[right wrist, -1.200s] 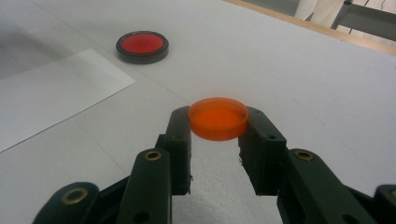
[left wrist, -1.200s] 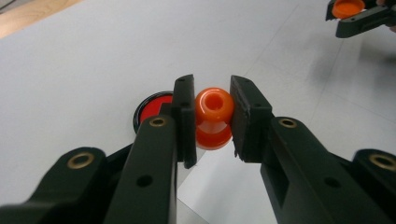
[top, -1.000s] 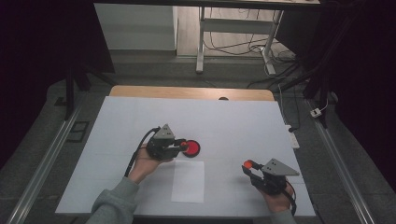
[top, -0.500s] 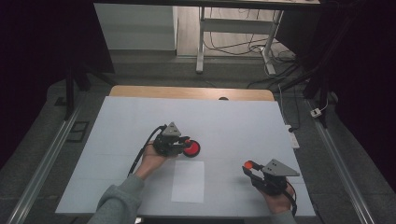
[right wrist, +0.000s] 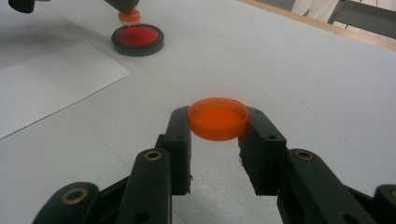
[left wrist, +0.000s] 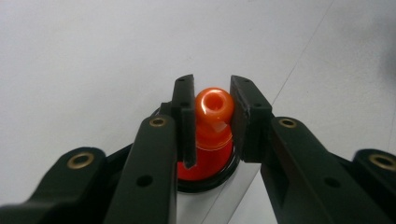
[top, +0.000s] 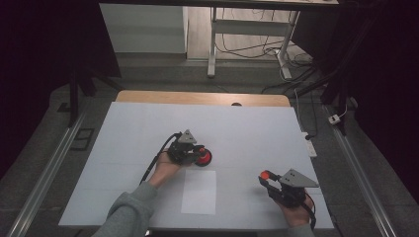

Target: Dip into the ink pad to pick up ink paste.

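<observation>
Orange plastic stamp (left wrist: 213, 122), clamped between the jaws of the left gripper (top: 196, 153), hangs directly above a black-rimmed red ink pad (right wrist: 137, 39) near the centre of the white table (top: 247, 128). At four o'clock from the pad, the right gripper (top: 265, 178) is clenched on an orange round lid (right wrist: 218, 117); a white paper sheet (top: 199, 191) lies at six o'clock from the pad.

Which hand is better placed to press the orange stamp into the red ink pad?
Left: its claw grips the orange stamp above the red ink pad. The right claw holds an orange lid farther away.
</observation>
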A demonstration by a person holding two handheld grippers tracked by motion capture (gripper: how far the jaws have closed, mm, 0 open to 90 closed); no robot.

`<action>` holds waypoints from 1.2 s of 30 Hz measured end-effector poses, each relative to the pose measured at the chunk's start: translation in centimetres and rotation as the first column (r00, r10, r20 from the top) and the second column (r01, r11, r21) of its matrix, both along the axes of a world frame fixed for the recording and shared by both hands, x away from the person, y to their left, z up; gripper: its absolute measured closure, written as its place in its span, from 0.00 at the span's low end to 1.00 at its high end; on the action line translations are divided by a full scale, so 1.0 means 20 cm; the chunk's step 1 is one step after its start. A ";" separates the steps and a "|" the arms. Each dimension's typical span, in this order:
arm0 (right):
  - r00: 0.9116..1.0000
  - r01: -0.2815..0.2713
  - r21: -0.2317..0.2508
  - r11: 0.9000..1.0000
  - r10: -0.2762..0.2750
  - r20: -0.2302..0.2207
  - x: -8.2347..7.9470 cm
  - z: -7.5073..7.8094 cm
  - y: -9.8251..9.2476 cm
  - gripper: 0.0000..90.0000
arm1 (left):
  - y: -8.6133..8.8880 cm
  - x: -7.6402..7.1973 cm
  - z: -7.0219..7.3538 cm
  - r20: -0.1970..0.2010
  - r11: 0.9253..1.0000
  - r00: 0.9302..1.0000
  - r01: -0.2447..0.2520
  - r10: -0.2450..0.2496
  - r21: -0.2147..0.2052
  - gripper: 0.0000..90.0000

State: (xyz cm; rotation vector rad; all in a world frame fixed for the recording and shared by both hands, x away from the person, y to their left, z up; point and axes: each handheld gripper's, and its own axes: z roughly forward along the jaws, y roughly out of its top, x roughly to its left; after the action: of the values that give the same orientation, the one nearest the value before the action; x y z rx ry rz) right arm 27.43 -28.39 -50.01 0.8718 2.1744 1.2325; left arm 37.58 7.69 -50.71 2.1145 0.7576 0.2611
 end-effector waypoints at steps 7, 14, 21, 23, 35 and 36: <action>1.000 0.000 -0.009 1.000 0.000 -0.004 0.00 0.00 0.00 0.72 | -0.01 0.02 -0.02 -0.009 1.000 1.000 -0.010 0.010 0.006 0.81; 1.000 -0.002 -0.007 1.000 0.002 -0.004 0.00 0.00 0.00 0.72 | -0.01 0.03 -0.04 -0.014 1.000 1.000 -0.011 0.012 0.015 0.81; 1.000 0.001 -0.007 1.000 -0.001 -0.002 -0.01 0.00 -0.01 0.72 | -0.02 0.04 -0.05 -0.017 1.000 1.000 -0.017 0.017 0.011 0.81; 1.000 0.001 -0.007 1.000 -0.001 -0.003 -0.01 0.00 -0.01 0.72 | -0.02 0.04 -0.05 -0.017 1.000 1.000 -0.017 0.017 0.008 0.81; 1.000 0.001 -0.011 1.000 -0.001 0.000 -0.01 0.00 -0.01 0.72 | -0.02 0.04 -0.08 -0.020 1.000 1.000 -0.001 0.002 0.021 0.81; 1.000 0.000 -0.004 1.000 0.000 0.001 -0.01 0.00 -0.01 0.72 | -0.02 0.03 -0.09 -0.010 1.000 1.000 -0.005 0.005 0.025 0.81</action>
State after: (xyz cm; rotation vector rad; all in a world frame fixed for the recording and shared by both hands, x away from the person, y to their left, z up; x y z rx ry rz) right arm 27.20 -28.54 -50.02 0.8700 2.1755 1.2280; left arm 38.18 7.20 -52.44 2.1397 0.7693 0.2636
